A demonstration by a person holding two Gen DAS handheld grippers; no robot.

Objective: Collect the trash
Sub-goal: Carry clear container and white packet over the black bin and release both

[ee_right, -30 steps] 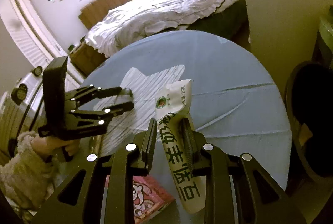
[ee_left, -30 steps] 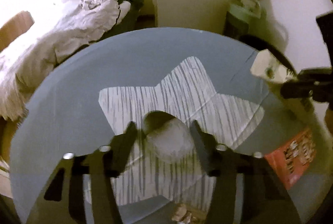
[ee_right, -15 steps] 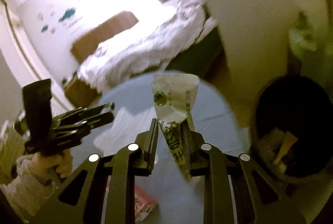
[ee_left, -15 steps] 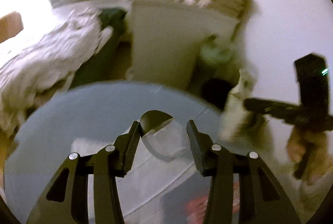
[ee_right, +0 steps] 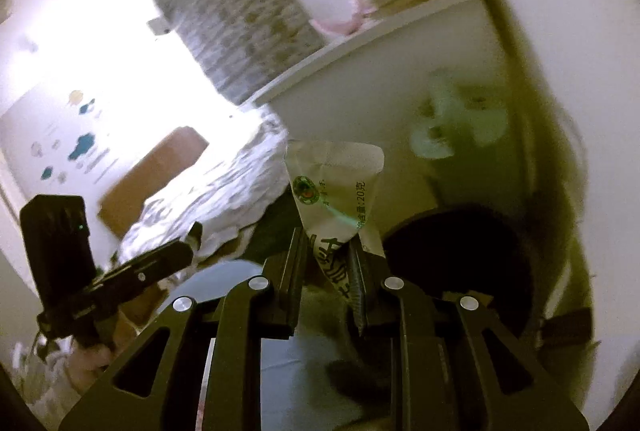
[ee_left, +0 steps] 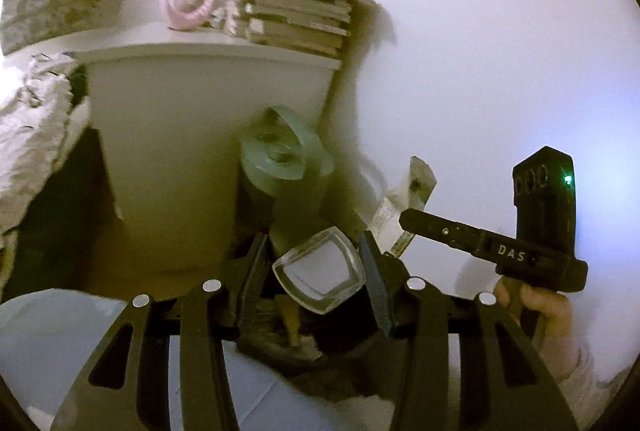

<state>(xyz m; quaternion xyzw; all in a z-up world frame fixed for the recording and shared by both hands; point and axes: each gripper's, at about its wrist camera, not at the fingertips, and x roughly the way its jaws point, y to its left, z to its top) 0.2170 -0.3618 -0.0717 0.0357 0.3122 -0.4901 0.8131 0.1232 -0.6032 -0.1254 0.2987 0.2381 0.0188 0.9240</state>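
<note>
My left gripper (ee_left: 316, 263) is shut on a clear plastic cup (ee_left: 320, 273), held in the air above the dark trash bin (ee_left: 288, 347) just past the table edge. My right gripper (ee_right: 326, 255) is shut on a white snack wrapper (ee_right: 336, 187) with a green logo and Chinese print, held up beside the black trash bin (ee_right: 460, 259). In the left wrist view the right gripper (ee_left: 404, 221) shows to the right with the wrapper (ee_left: 400, 203). In the right wrist view the left gripper (ee_right: 188, 235) shows at the left.
A white cabinet (ee_left: 200, 135) with stacked books (ee_left: 296, 19) stands behind the bin. A green object (ee_left: 284, 155) sits beside the cabinet. The blue-grey round table (ee_left: 48, 335) lies below. A bed with rumpled white bedding (ee_right: 208, 199) is beyond.
Both grippers rose from over the table and swung toward the bin by the cabinet, carrying the cup and the wrapper. The table has dropped to the bottom of both views.
</note>
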